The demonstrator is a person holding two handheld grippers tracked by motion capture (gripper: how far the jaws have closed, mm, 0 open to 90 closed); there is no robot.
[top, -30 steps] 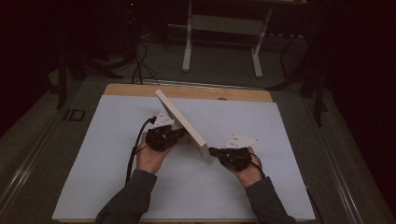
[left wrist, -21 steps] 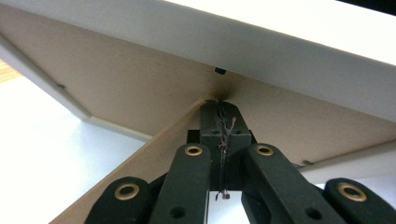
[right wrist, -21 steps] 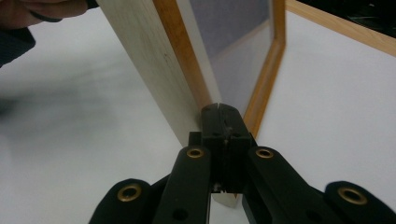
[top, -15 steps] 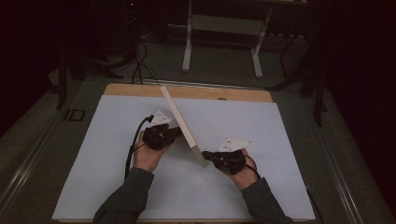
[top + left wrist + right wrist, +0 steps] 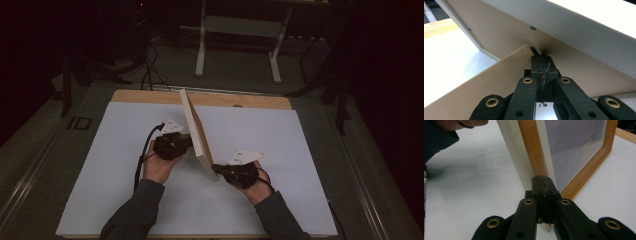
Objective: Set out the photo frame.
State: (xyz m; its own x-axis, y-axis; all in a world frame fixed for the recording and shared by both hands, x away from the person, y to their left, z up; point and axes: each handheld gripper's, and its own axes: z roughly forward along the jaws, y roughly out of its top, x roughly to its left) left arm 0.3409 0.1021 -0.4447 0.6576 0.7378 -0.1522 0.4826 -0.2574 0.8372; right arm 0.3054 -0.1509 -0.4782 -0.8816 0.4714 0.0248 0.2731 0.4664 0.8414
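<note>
Raised steeper since a moment ago, the pale wooden picture frame [image 5: 197, 132] stands mid-table on its edge; left gripper [image 5: 186, 142] clenched at its fibreboard easel flap [image 5: 486, 85], right gripper [image 5: 218, 171] clenched against its corner, we should steady it while spreading the flap.

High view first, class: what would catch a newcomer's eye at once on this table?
A wooden picture frame stands on edge, tilted, in the middle of the white sheet. The left gripper meets its back beside the fold-out stand, and the right gripper presses shut jaws to its near corner.
</note>
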